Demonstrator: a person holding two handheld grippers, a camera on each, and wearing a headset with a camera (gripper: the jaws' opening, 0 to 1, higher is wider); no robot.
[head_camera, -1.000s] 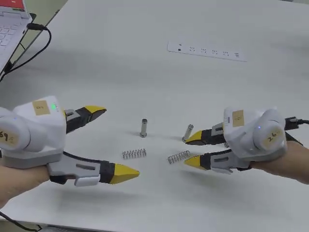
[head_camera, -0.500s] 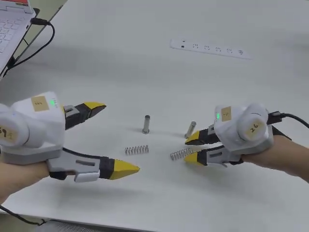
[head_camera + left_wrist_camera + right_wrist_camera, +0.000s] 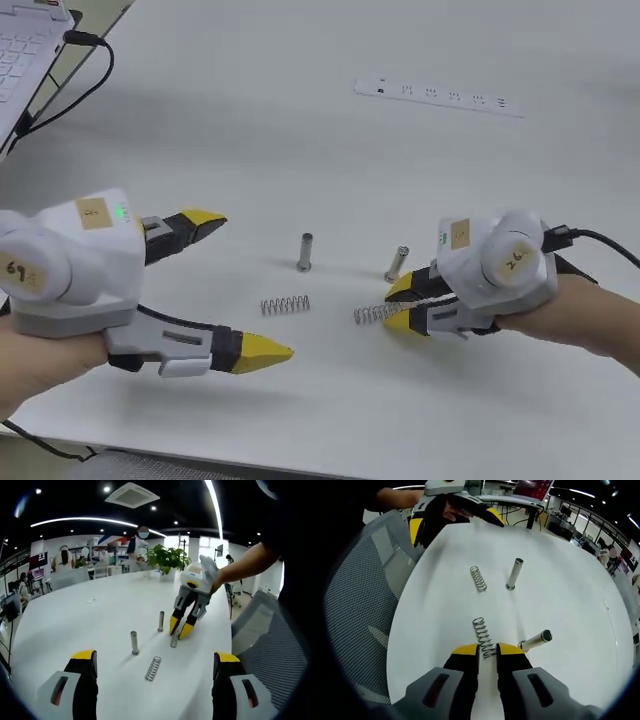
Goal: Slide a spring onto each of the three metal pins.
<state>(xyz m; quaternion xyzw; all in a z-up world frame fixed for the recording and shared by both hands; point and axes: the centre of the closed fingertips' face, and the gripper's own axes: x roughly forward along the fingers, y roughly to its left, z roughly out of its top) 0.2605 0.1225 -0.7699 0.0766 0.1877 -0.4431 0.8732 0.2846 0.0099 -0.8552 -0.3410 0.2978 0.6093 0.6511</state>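
The right gripper [image 3: 487,652] has its jaws drawn narrow on the near end of a spring [image 3: 482,632]. The spring lies flat on the bench [image 3: 560,595] and points straight out ahead of the tips. From here it looks pinched, but only by its last few coils.

Just to the right of those jaws is the near pin [image 3: 536,641]; I can't tell whether it stands true or leans. Further ahead, past the spring's free end, the far pin [image 3: 514,573] stands upright. A loose spring [image 3: 478,578] lies just left of it. Beyond them hangs the left gripper [image 3: 235,285], its jaws spread wide with nothing between them.

I'd say a hold on the end coils will let the spring droop and swing. A light grip nearer its middle, not hard enough to crush the coils, should serve better. Then it wants lifting and turning upright, so the open lower end sits square over the top of the near pin before it goes straight down. The pin looks free-standing, so a sideways nudge could tip it. The empty left jaws could steady its base.

As for writing, a round label [image 3: 20,270] on the left gripper's body reads like "69". Its twin [image 3: 515,258] on the right reads like "26". The tan stickers [image 3: 92,212] are too small to read, and so is anything on the power strip [image 3: 440,97] and the laptop [image 3: 20,50], well beyond the jaws.
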